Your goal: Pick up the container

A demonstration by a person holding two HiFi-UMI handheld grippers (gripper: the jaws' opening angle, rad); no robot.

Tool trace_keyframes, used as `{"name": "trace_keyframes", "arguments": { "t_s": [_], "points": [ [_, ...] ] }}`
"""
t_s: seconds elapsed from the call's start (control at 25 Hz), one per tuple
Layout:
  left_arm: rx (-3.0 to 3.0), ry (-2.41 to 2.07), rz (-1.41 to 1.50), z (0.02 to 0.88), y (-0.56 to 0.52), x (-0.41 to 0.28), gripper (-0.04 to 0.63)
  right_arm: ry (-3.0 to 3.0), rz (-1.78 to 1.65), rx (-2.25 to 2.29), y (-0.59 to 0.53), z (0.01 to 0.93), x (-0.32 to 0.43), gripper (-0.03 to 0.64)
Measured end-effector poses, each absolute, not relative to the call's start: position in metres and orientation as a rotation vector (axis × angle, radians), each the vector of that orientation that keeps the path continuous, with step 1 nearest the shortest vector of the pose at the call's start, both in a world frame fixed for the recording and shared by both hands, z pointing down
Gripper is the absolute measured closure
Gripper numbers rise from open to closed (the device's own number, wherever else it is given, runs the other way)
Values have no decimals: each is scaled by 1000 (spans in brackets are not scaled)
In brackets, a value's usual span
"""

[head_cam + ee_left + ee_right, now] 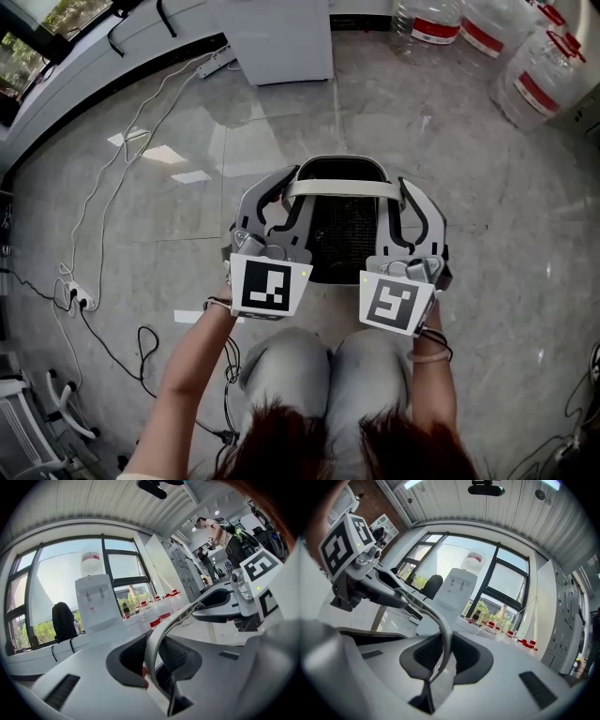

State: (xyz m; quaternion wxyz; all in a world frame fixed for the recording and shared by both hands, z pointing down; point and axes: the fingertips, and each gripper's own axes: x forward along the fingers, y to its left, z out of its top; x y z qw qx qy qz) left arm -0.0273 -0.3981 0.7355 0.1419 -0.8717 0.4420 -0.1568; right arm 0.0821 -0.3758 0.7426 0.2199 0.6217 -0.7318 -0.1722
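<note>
The container (342, 246) is a black mesh basket with a pale grey rim band (342, 187); in the head view it hangs between both grippers over the marble floor. My left gripper (292, 187) is shut on the rim's left end, and my right gripper (404, 190) on its right end. In the left gripper view the thin rim (161, 634) runs between the dark pads of the left gripper (152, 662), with the right gripper (220, 611) across the basket. The right gripper view shows the right gripper (440, 657) pinching the rim (443, 630), the left gripper (370, 592) opposite.
Large water jugs (525, 56) stand at the far right, beside a white water dispenser (281, 37). Cables and a power strip (80, 298) lie on the floor to the left. My knees (328, 375) are just below the basket.
</note>
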Motion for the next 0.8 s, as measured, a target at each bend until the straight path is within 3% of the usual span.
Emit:
{"name": "trace_keyframes", "arguments": {
  "t_s": [0.8],
  "points": [
    [-2580, 1315, -526, 494, -376, -33, 508, -1980, -373, 1645, -357, 499, 77, 541]
  ]
}}
